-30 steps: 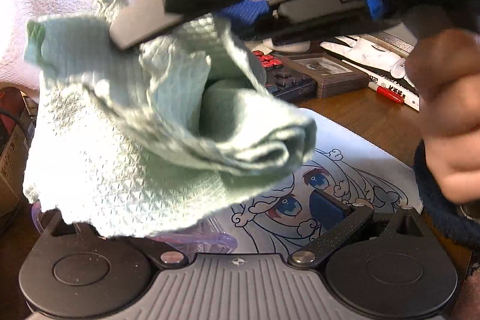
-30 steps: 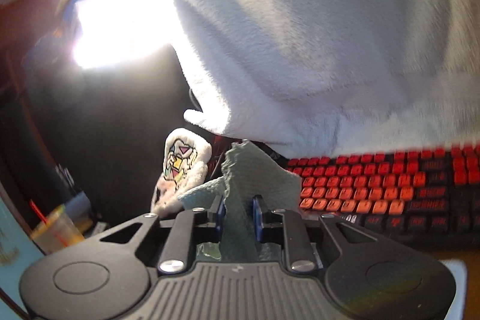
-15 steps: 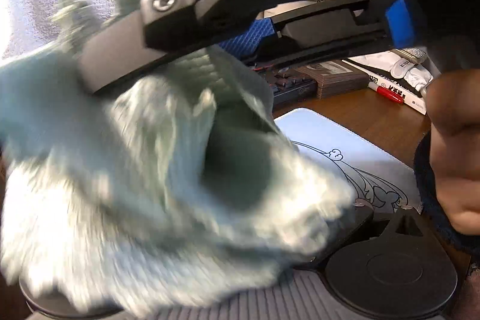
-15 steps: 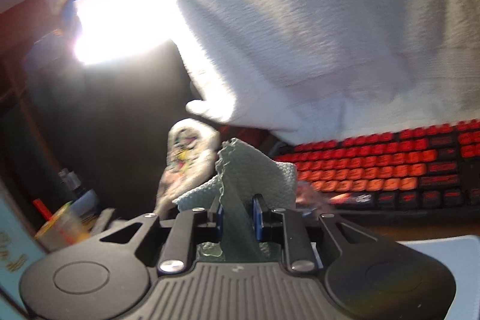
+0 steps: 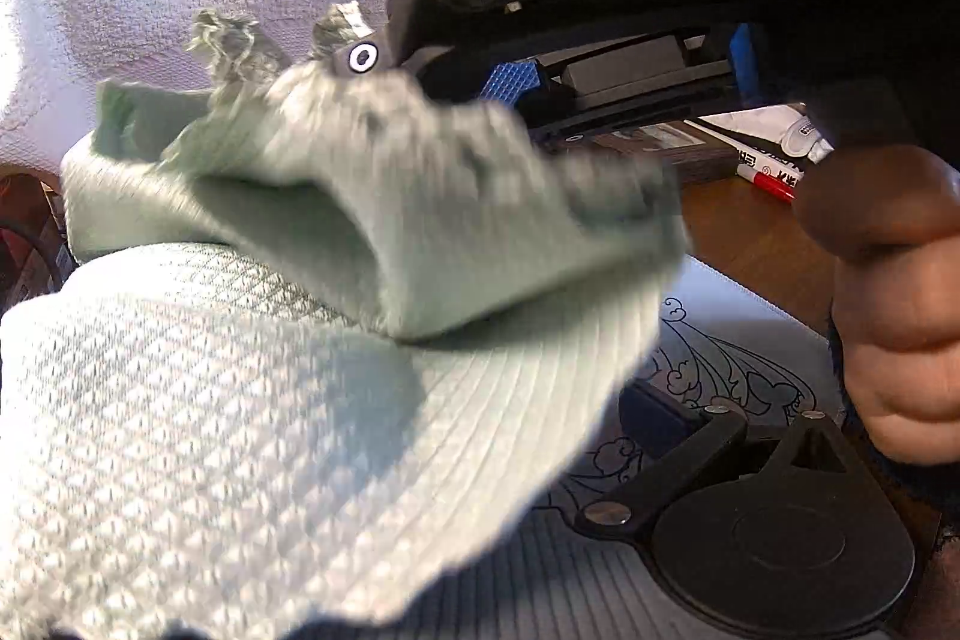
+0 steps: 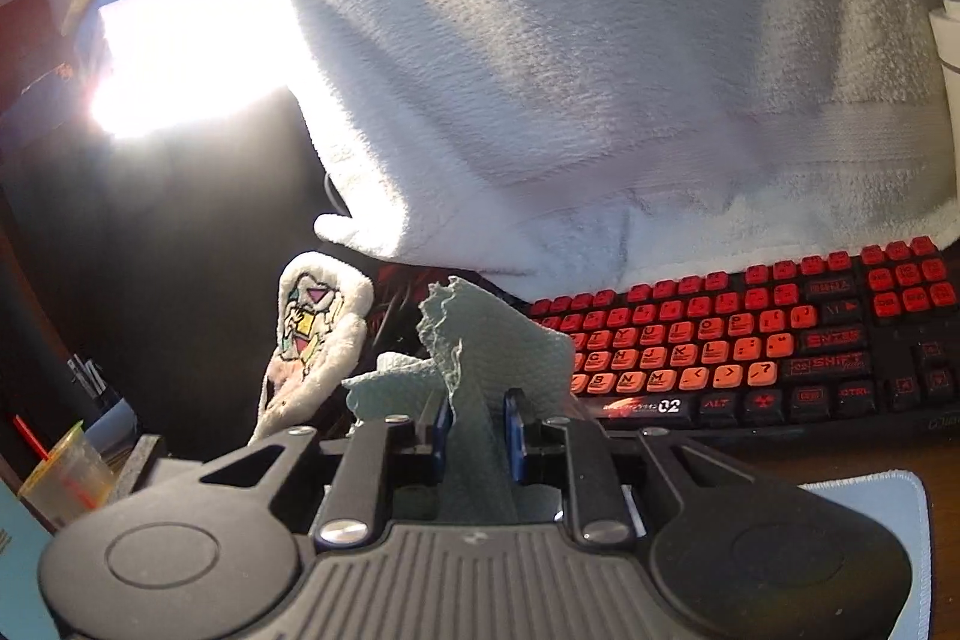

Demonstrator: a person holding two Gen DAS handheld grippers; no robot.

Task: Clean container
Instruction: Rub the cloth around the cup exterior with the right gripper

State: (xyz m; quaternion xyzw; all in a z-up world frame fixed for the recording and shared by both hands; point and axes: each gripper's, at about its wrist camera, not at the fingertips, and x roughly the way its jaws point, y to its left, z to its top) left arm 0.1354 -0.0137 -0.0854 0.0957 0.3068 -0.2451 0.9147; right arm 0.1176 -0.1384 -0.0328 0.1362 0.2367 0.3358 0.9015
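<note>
**Green cloth pinched in the right tongs, container hidden**

A white fleece blanket fills the far half of the right wrist view, draped over the far edge of a black keyboard with red keys. In the left wrist view a pale green waffle-weave cloth covers most of the near left, blurred along its upper fold. The right tongs are closed on that cloth, a bunched strip of it squeezed between the blue pads. The left tongs are buried under the cloth, so I cannot tell how they stand. A person's hand grips at the right edge. An illustrated mat lies on the wooden tabletop. The container cannot be seen in either view.
</note>
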